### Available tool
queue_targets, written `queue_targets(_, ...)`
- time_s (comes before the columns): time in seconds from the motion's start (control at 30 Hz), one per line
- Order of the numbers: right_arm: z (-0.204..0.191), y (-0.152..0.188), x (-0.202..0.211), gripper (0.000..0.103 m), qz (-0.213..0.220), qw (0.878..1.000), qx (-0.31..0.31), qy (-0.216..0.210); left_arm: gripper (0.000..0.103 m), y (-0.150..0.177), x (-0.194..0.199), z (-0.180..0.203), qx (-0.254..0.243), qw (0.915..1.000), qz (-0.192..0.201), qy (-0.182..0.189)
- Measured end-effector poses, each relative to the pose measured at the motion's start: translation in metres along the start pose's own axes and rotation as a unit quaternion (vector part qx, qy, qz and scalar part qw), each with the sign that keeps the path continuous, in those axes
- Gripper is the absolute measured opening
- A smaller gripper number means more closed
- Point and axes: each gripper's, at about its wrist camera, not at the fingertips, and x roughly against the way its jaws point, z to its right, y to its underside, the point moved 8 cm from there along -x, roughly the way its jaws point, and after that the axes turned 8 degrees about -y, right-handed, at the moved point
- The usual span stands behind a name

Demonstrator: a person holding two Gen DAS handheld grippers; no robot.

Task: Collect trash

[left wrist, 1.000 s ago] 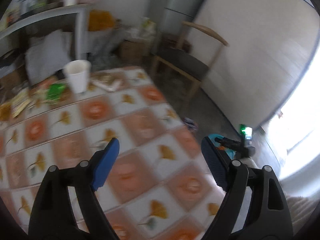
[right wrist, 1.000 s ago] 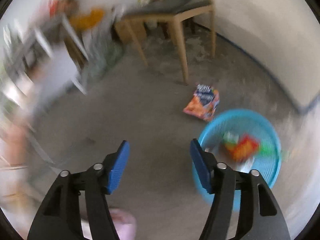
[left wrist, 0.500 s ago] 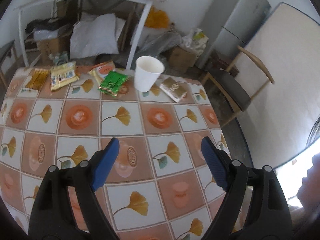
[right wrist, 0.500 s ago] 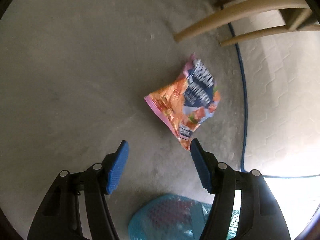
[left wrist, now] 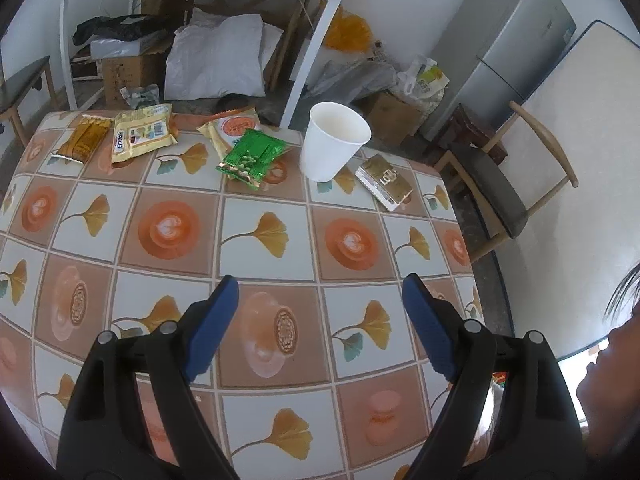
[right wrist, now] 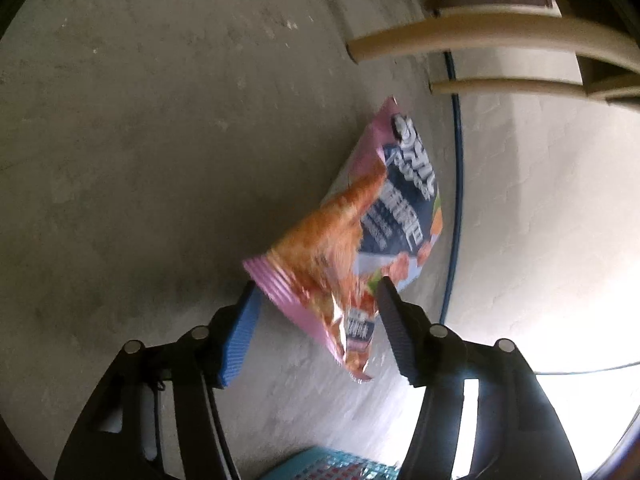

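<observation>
In the right wrist view an orange and pink snack bag (right wrist: 352,236) lies on the concrete floor. My right gripper (right wrist: 316,304) is open, with the bag's near end between its blue fingers, not clamped. In the left wrist view my left gripper (left wrist: 318,300) is open and empty above the tiled table (left wrist: 256,240). At the table's far side lie a white paper cup (left wrist: 334,146), a green packet (left wrist: 252,160), a gold box (left wrist: 384,182), a yellow packet (left wrist: 142,136), a brown packet (left wrist: 82,140) and an orange-print wrapper (left wrist: 234,126).
A blue basket's rim (right wrist: 332,466) shows at the bottom of the right wrist view. Wooden chair legs (right wrist: 480,36) stand beyond the bag, near a white wall. In the left wrist view a chair (left wrist: 504,188) stands right of the table, with boxes and bags behind it.
My right gripper has moved down to the snack bag, which now sits between its fingers. My left gripper has swung back over the table and come a little closer.
</observation>
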Motion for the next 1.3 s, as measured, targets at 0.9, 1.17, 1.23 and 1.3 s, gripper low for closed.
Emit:
queue_targets(0.9,0.324,0.345,0.280,0.007,0.264,0.370,-0.644,-0.615,0.080,0.027,0.089,0.007,0.009,0.9858,0.074,0.151)
queue_targets(1.17,0.246,0.404,0.161,0.007,0.112,0.105,-0.767,-0.624,0.080,0.036,0.112,-0.002,0.027,0.9788,0.078,0.188)
queue_targets(1.23,0.238,0.405,0.149,0.007,0.098,0.121,-0.786,-0.598,0.080,0.037,0.120,-0.005,0.028,0.9775,0.086,0.191)
queue_targets(1.3,0.239,0.407,0.141,0.007,0.087,0.132,-0.804,-0.574,0.080,0.039,0.124,-0.011,0.030,0.9776,0.091,0.187)
